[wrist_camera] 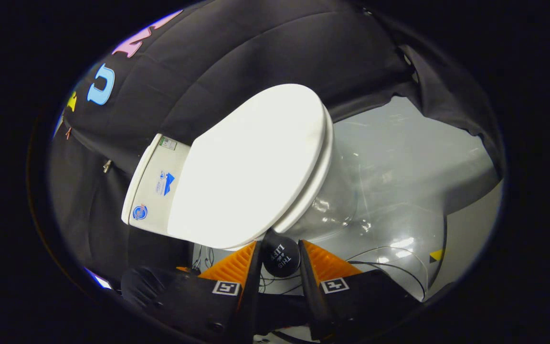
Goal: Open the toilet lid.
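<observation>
A white toilet stands just ahead of my fingers, its broad white lid [256,167] lying close over the seat [314,188], with only a thin line showing between them. The tank [153,188] is behind the lid and the bowl [332,210] below the seat. A black round knob [280,258] sticks out from the lid's near edge. My gripper [280,260] holds this knob, with one orange finger [237,267] pressed on each side of it.
Glossy grey floor [399,157] spreads beyond the toilet, with thin cables [389,265] and a yellow-and-black marker [436,256] on it. The black cloth wall [237,62] hangs close behind the tank.
</observation>
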The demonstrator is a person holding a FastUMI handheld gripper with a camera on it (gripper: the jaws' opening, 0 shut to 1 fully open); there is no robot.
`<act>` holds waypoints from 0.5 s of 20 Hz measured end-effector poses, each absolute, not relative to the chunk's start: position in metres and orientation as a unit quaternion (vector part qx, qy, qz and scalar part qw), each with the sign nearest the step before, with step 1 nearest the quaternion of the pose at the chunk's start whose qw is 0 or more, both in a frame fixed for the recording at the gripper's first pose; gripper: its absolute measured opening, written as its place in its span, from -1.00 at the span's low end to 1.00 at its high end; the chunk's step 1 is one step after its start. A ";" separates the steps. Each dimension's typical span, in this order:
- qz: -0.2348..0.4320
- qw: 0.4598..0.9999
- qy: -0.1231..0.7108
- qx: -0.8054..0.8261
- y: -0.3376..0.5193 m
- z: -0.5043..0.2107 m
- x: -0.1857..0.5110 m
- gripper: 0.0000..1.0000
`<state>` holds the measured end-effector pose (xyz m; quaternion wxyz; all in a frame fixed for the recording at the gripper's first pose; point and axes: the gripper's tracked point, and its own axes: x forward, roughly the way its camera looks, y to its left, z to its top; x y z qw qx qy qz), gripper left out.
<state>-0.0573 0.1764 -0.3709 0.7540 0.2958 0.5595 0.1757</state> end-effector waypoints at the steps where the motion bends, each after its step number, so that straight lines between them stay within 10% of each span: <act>1: 0.191 0.754 0.564 0.277 0.175 -0.377 -0.062 -0.08; 4: 0.191 0.754 0.555 0.296 0.161 -0.363 -0.056 -0.35; 5: 0.177 0.750 0.556 0.311 0.171 -0.366 -0.054 -0.78; 10: 0.178 0.779 0.544 0.254 0.167 -0.351 -0.054 -0.80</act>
